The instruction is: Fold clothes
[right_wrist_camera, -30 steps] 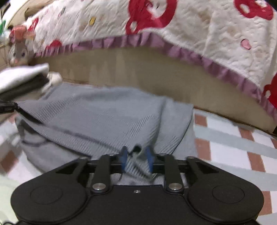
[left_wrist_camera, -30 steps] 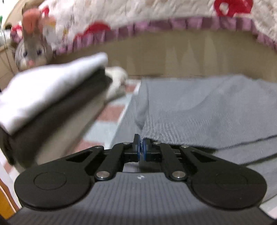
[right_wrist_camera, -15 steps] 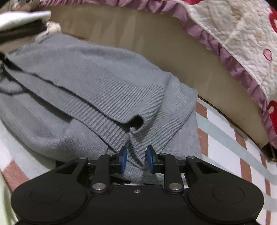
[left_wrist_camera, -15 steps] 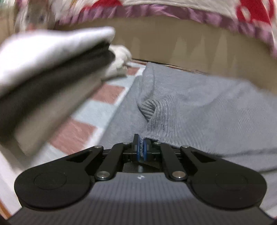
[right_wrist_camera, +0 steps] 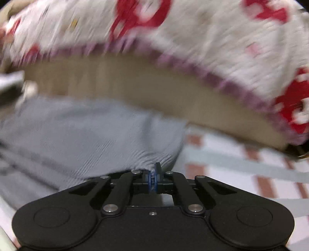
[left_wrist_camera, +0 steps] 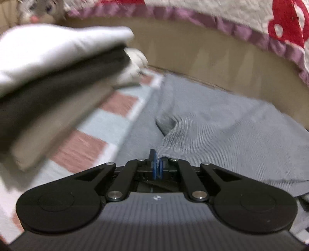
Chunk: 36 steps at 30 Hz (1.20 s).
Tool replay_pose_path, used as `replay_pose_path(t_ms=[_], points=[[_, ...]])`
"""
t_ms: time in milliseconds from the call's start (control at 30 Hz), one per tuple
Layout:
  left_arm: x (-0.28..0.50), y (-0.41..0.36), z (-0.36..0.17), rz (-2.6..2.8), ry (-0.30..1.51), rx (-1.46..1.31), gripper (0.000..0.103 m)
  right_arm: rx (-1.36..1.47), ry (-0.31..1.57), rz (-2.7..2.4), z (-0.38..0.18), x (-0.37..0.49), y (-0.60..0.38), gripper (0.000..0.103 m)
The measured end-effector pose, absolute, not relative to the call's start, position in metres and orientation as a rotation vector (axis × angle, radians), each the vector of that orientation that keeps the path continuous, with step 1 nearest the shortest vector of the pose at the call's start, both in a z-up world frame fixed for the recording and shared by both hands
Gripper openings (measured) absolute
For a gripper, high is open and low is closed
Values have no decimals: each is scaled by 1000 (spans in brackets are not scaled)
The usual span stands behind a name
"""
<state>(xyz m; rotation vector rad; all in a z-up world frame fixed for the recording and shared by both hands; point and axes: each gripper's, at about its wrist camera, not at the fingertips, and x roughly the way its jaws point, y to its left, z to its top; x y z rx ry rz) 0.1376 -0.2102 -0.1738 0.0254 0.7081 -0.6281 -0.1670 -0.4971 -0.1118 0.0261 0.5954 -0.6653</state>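
A grey ribbed knit sweater [left_wrist_camera: 231, 131] lies on a checked pink, white and pale blue cover [left_wrist_camera: 108, 123]. My left gripper [left_wrist_camera: 158, 166] is shut on the sweater's near edge, which puckers up in front of the blue pads. In the right wrist view the same sweater [right_wrist_camera: 92, 131] spreads to the left. My right gripper [right_wrist_camera: 153, 178] is shut on its near right corner, and the cloth bunches at the pads. The right wrist view is blurred by motion.
A stack of folded clothes [left_wrist_camera: 54, 77], white over dark over beige, sits close on the left. A tan board [left_wrist_camera: 212, 56] under a white, red and purple quilt [right_wrist_camera: 193, 38] runs along the back. A grey plush toy [left_wrist_camera: 40, 9] is at top left.
My right gripper has closed from open onto the sweater's corner and tilted up. My left gripper stays shut on the edge and has shifted, with the folded stack now looming closer.
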Motion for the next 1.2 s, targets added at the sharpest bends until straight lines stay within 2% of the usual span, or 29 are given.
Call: replay_pose_path(t_ms=[33, 200, 300, 500, 633, 700, 800, 833, 900, 967, 1000, 1067, 1100, 1200], points=[[136, -207, -167, -620, 689, 16, 3, 27, 555, -701, -100, -179, -496, 2], [129, -203, -161, -579, 691, 31, 3, 102, 643, -734, -127, -182, -505, 2], [129, -196, -162, -553, 709, 7, 3, 340, 683, -701, -154, -191, -519, 2], [115, -182, -123, -563, 582, 36, 3, 383, 543, -654, -126, -215, -516, 2], [137, -191, -176, -512, 843, 49, 3, 430, 597, -657, -142, -215, -521, 2], [136, -195, -184, -499, 867, 64, 3, 495, 657, -657, -158, -211, -528, 3], [123, -209, -172, -513, 784, 211, 5, 544, 675, -650, -164, -211, -532, 9], [121, -213, -170, -518, 771, 251, 8, 553, 669, -644, -161, -213, -532, 19], [123, -210, -161, -542, 793, 274, 16, 572, 656, -631, -156, -216, -533, 26], [123, -195, -145, -576, 792, 228, 30, 638, 620, -575, -149, -224, -533, 30], [123, -187, -136, -594, 788, 197, 32, 673, 596, -541, -144, -229, -532, 33], [121, -174, -125, -624, 783, 142, 34, 738, 517, -473, -135, -240, -530, 56], [118, -171, -125, -637, 781, 122, 34, 771, 477, -444, -131, -245, -529, 59], [114, -175, -128, -662, 784, 123, 34, 844, 431, -429, -127, -246, -539, 59]])
